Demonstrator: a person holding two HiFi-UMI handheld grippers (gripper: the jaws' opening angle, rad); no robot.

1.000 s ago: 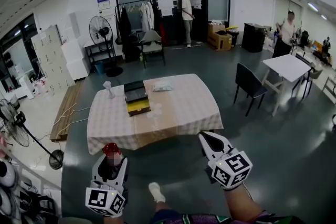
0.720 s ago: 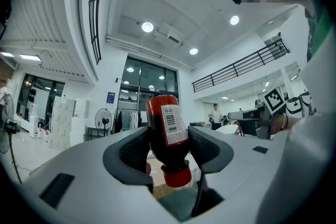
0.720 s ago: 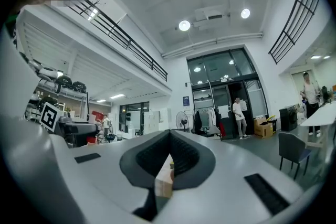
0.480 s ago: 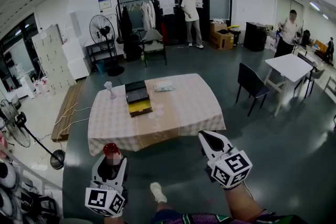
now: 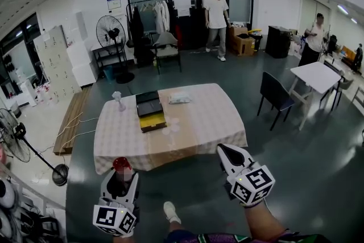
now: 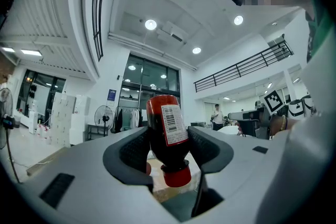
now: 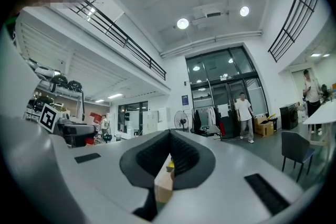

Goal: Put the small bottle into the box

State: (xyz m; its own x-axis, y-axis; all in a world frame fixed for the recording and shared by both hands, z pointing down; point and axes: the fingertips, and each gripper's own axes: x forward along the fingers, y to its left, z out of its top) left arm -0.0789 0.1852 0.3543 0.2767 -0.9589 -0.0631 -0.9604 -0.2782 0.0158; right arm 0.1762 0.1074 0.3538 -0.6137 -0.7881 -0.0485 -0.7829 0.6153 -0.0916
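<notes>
Grip on the small bottle [image 6: 167, 128] comes from our left gripper [image 5: 122, 174], clenched round its body, red cap nearest the camera, well short of the table [image 5: 199, 116]. Our right gripper [image 5: 227, 152] is squeezed closed on nothing, also short of the table. We see the box [image 5: 149, 109] on the table's left part.

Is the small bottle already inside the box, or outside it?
Outside: the small bottle is clamped in the left gripper, short of the table where the box lies.
</notes>
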